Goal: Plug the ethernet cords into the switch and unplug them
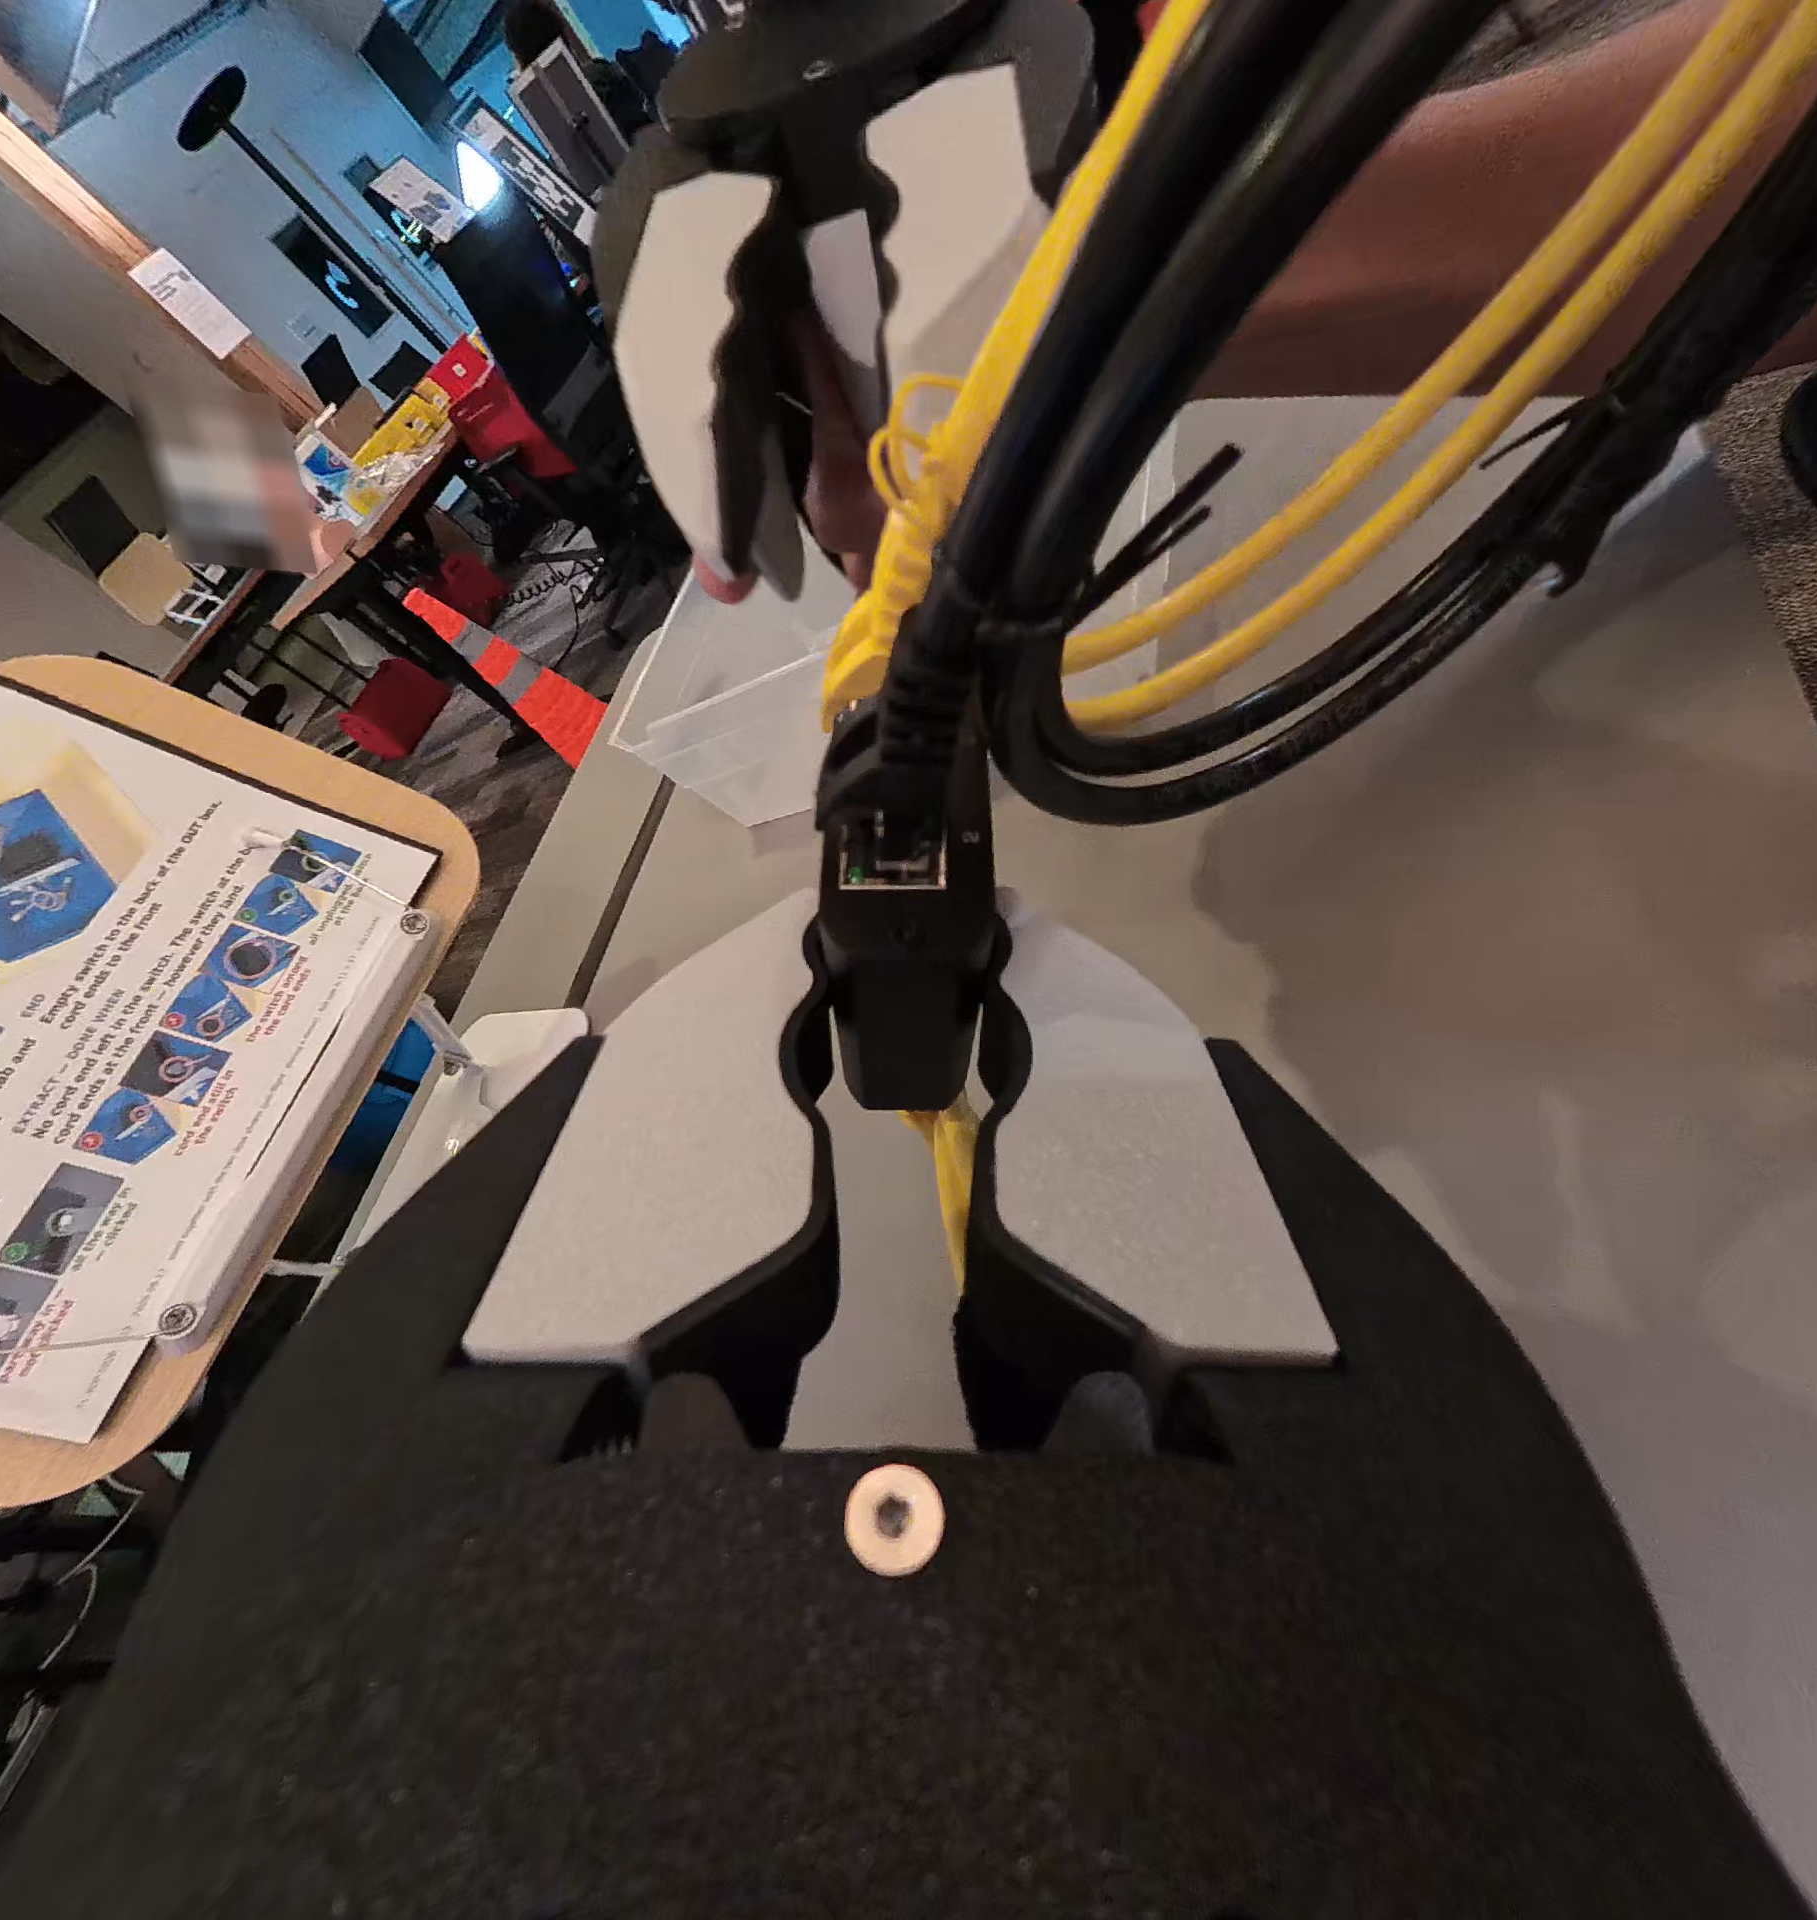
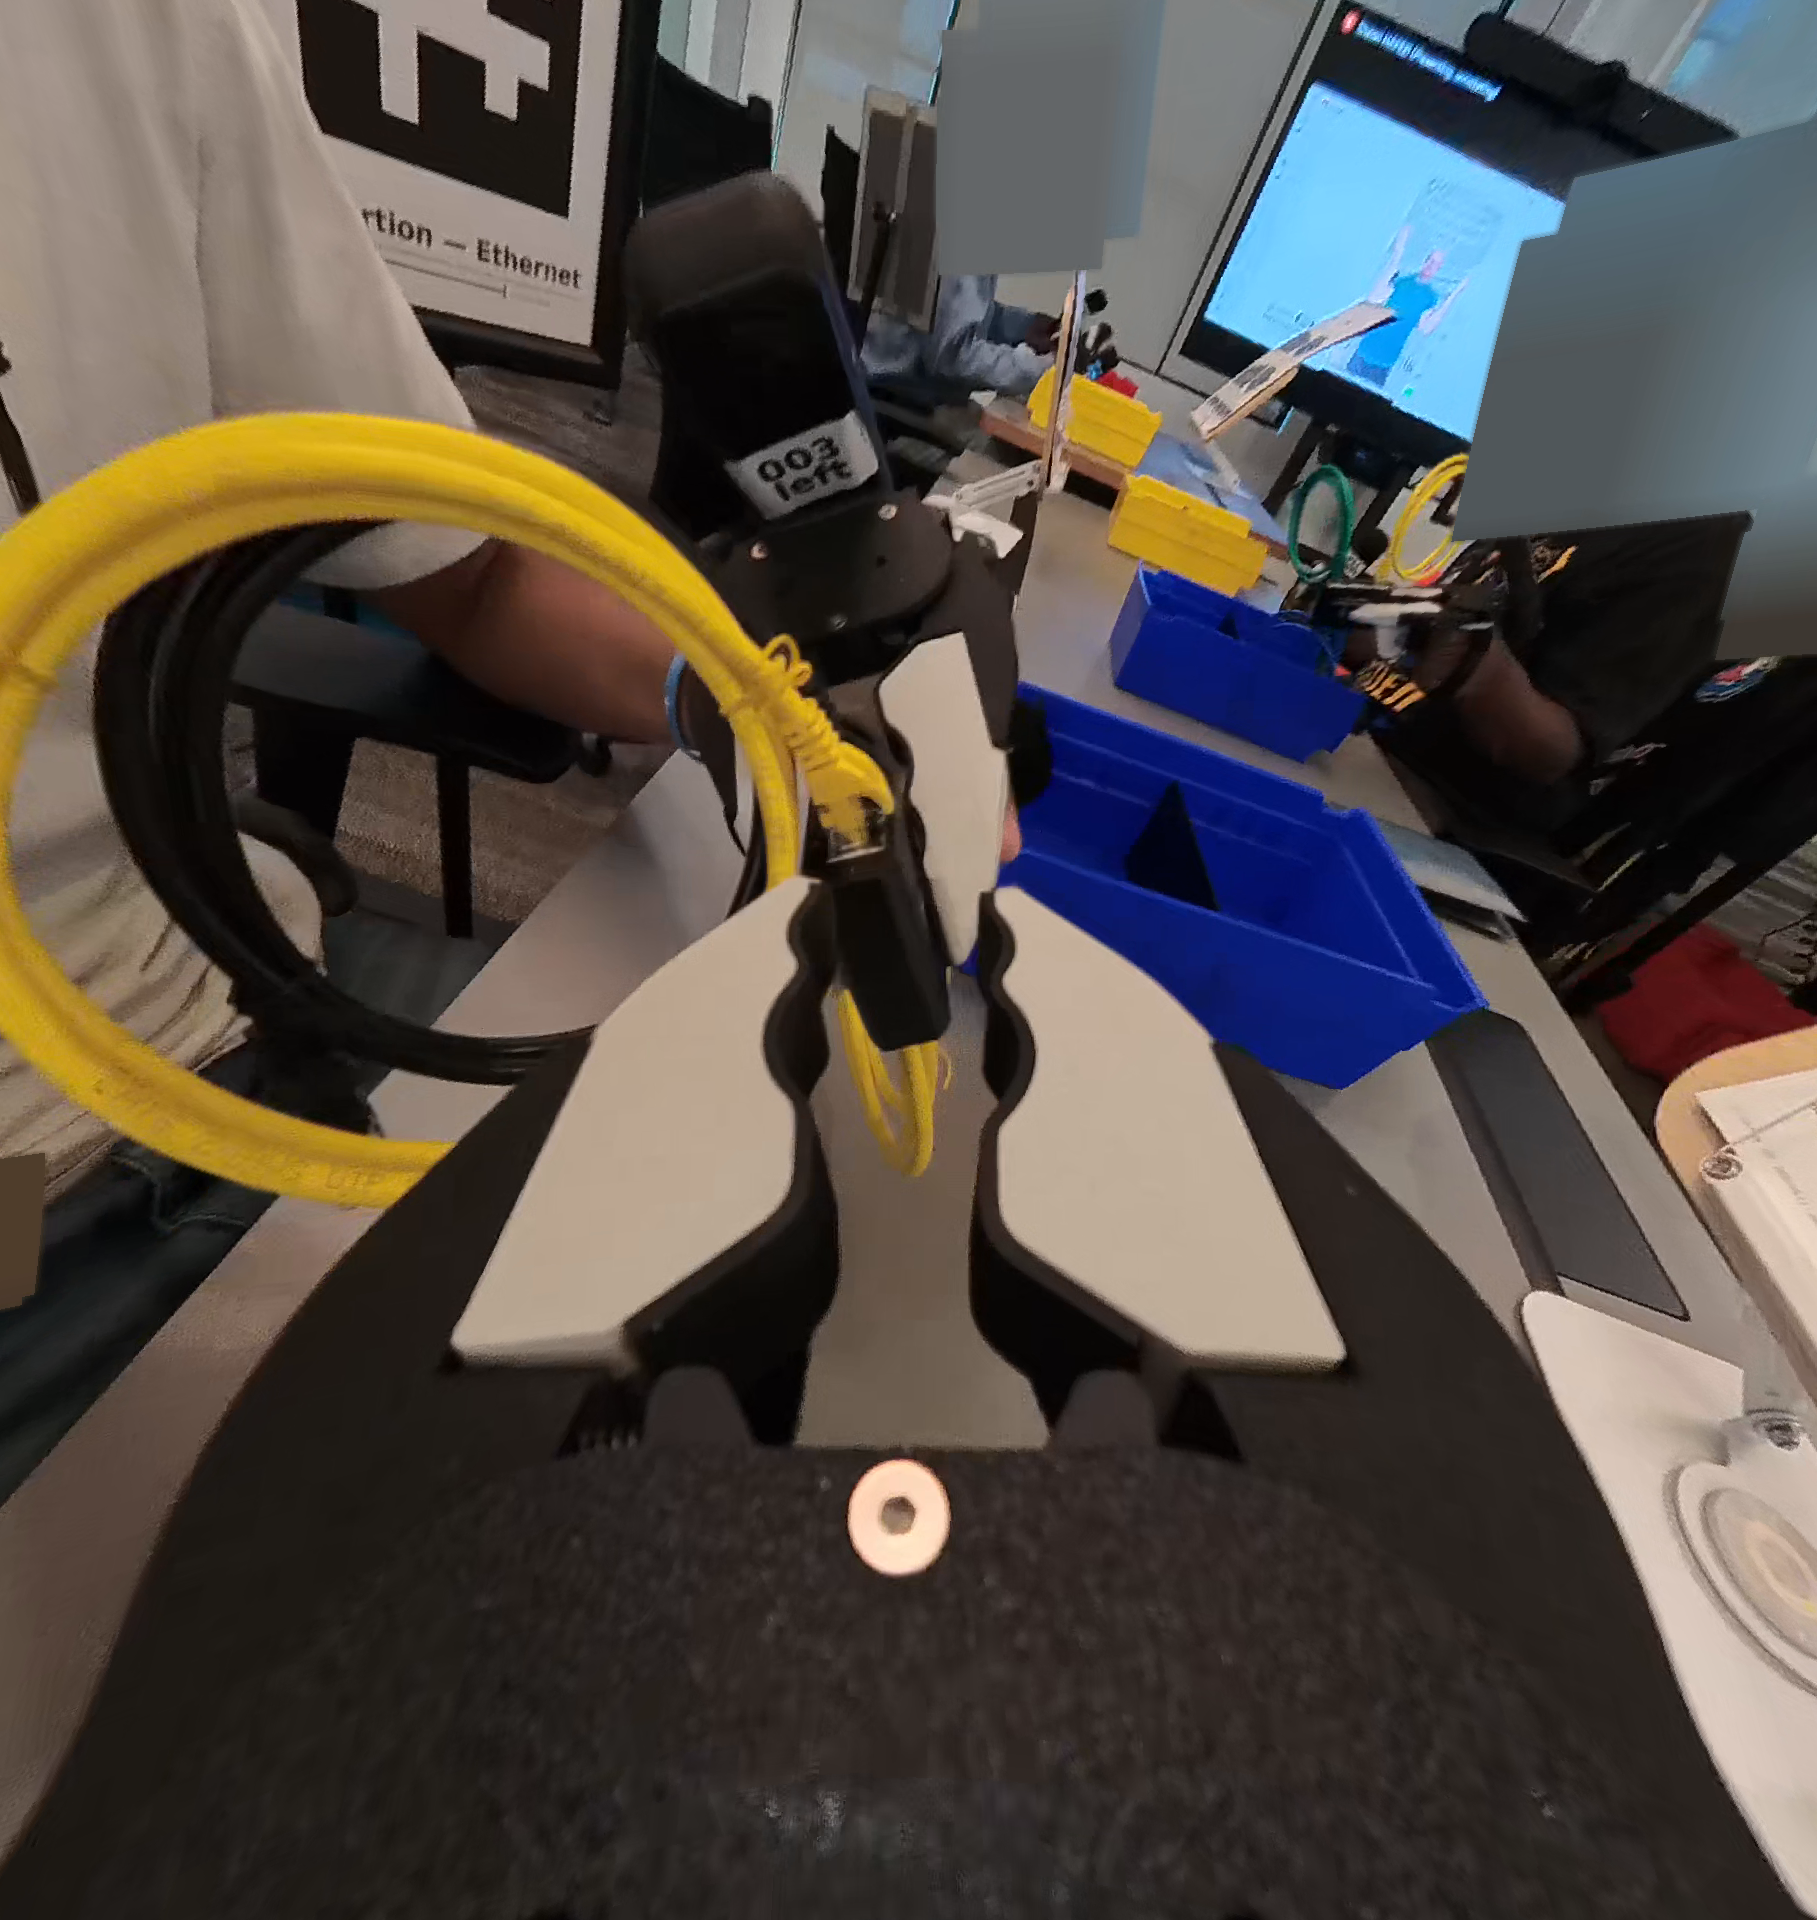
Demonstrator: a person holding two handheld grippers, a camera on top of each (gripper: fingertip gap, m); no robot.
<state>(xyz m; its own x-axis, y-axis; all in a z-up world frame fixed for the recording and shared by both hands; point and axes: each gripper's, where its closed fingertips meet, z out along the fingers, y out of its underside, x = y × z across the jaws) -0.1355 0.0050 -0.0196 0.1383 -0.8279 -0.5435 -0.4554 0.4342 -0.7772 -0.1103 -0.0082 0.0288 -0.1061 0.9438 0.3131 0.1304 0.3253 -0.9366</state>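
In the left wrist view my left gripper (image 1: 904,935) is shut on a small black switch (image 1: 899,997), with both pads pressing its sides. A black ethernet plug (image 1: 914,727) sits in its lit port and a yellow plug (image 1: 862,644) is beside it. My right gripper (image 1: 748,551) hangs beyond the switch, apart from it. In the right wrist view the switch (image 2: 888,966) appears between my right gripper's (image 2: 899,925) fingertips with a gap on the right side, so it is open. The yellow plug (image 2: 847,805) sits in the switch's top. The left gripper's finger (image 2: 945,790) holds the switch.
Yellow cord coils (image 2: 156,499) and black cord coils (image 2: 187,831) hang to the left, in front of a person's arm (image 2: 530,644). A blue bin (image 2: 1299,935) stands on the grey table (image 1: 1506,1039). There is also a clear bin (image 1: 717,717) and an instruction sheet (image 1: 156,1039).
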